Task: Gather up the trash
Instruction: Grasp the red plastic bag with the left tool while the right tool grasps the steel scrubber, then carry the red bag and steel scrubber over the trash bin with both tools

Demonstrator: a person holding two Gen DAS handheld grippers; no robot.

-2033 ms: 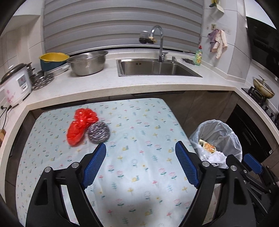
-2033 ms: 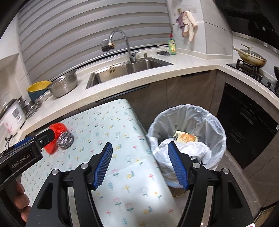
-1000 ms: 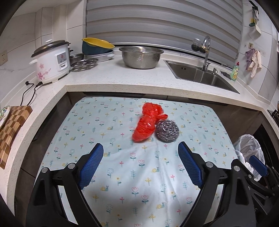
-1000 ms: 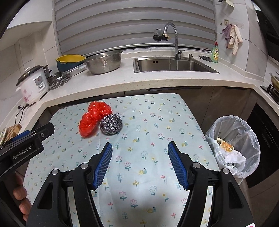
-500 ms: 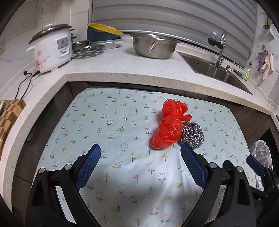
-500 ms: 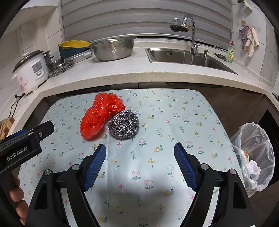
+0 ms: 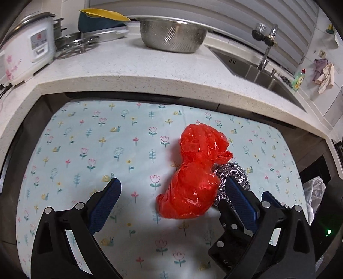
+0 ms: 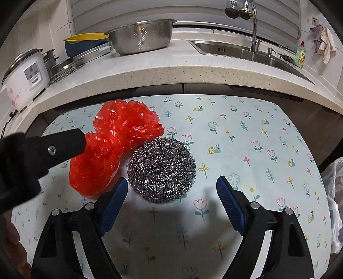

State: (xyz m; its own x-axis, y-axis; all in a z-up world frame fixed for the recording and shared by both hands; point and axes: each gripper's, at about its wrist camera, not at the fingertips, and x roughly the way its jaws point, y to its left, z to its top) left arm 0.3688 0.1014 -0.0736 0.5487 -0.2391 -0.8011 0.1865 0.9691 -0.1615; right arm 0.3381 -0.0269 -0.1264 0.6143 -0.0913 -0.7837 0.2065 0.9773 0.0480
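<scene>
A crumpled red plastic bag (image 7: 194, 171) (image 8: 113, 146) lies on the flowered tablecloth (image 7: 90, 150) (image 8: 246, 139), touching a steel wool scrubber (image 7: 232, 175) (image 8: 161, 169) on its right. My left gripper (image 7: 171, 197) is open, low over the cloth, with the bag's near end between its fingers. My right gripper (image 8: 171, 197) is open, with the scrubber just ahead between its fingers. The left gripper's body (image 8: 42, 150) shows at the left of the right wrist view, next to the bag.
A white-lined trash bin (image 7: 314, 191) (image 8: 334, 193) stands past the table's right edge. Behind the table runs a counter (image 7: 128, 66) with a rice cooker (image 8: 23, 75), a steel colander (image 8: 141, 36), a yellow-and-blue basin (image 7: 100, 19) and a sink (image 8: 246, 51).
Both grippers have moved forward and down toward the red bag and the scrubber, which now sit close at the fingertips. Both stay open.
</scene>
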